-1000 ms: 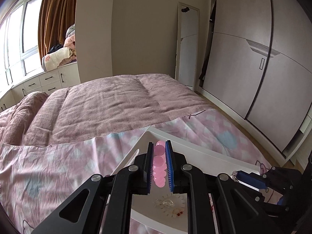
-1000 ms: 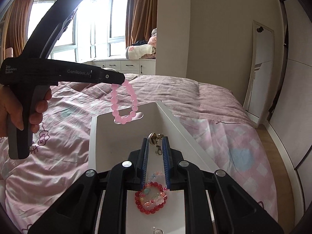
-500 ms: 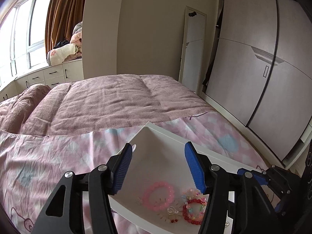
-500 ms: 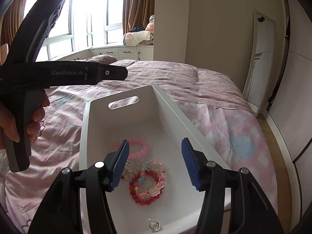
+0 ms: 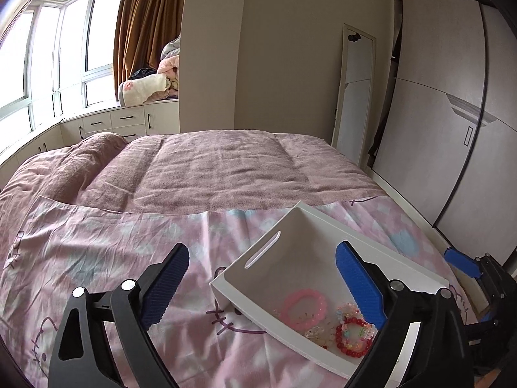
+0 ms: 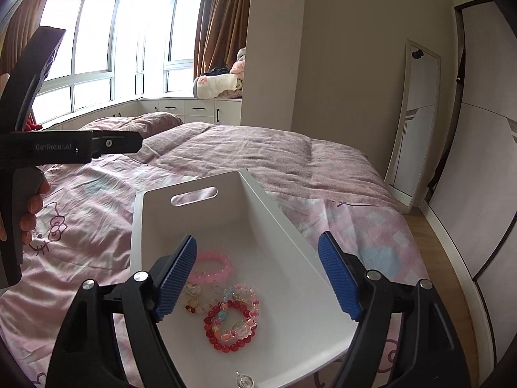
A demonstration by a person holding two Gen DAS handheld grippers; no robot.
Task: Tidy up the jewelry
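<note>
Left gripper (image 5: pixel 261 281) jaws spread wide, nothing between the blue pads (image 5: pixel 164 286), held level over the bed and pointing toward the far wall. In the left wrist view the white tray (image 5: pixel 290 236) sits on the pink printed sheet (image 5: pixel 106 252), lower right of centre, its slotted handle end facing away; the right pad overlaps the tray interior, the left pad is off over the sheet. Pink bead bracelet (image 5: pixel 303 304) lies on the tray floor below the gap between the pads, nearer the right one. Red bead bracelet (image 5: pixel 353 336) lies just right of it, by the right finger's base, with a pastel charm bracelet (image 5: pixel 347 311) just above and small clear pieces beside; can't tell if they touch. Right gripper's blue tip pokes in at the far right edge. Mauve blanket (image 5: pixel 226 168) covers the far bed half. Right wrist view: right gripper (image 6: pixel 258 278) also wide open and empty, aimed along the tray (image 6: pixel 226 216) from its near end, both pads above the tray interior. Pink bead bracelet (image 6: pixel 211 266) partly hidden behind the left pad (image 6: pixel 176 278). Red bead bracelet (image 6: pixel 231 331) rests below the gap, the pastel charm bracelet (image 6: pixel 242 294) just beyond it. A small clear pendant (image 6: pixel 244 380) lies at the tray's near edge. Left gripper body (image 6: pixel 64 148) shows at left, side-on, held by a hand (image 6: pixel 30 213) above the sheet, well clear of the tray.
</note>
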